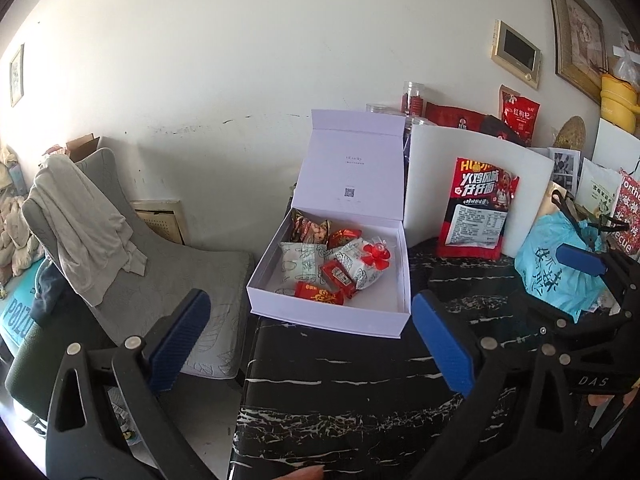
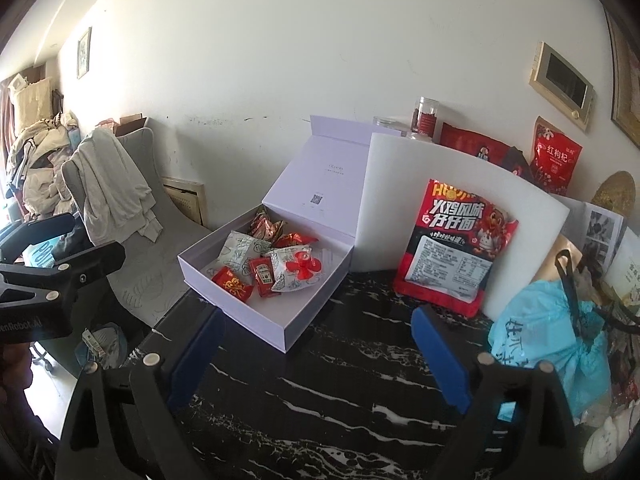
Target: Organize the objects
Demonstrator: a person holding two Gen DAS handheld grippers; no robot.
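An open white box [image 1: 328, 320] [image 2: 240, 312] sits at the left end of the black marble table [image 1: 340, 400] [image 2: 320, 400], its lid standing upright. Several snack packets [image 1: 340, 268] [image 2: 276, 268] lie inside it, red ones and white ones. A large red noodle bag [image 1: 476, 212] [image 2: 452, 244] leans on a white board. My left gripper [image 1: 310, 344] is open and empty, just short of the box's front wall. My right gripper [image 2: 318, 356] is open and empty over the table, to the right of the box. One of the right gripper's blue pads [image 1: 580, 258] shows in the left wrist view.
A white board [image 1: 460, 160] [image 2: 440, 184] stands behind the red bag, with jars and red packets beyond it. A blue plastic bag [image 1: 552, 276] [image 2: 548, 340] and other clutter crowd the right side. A grey chair [image 1: 160, 272] [image 2: 140, 248] draped with cloth stands left of the table.
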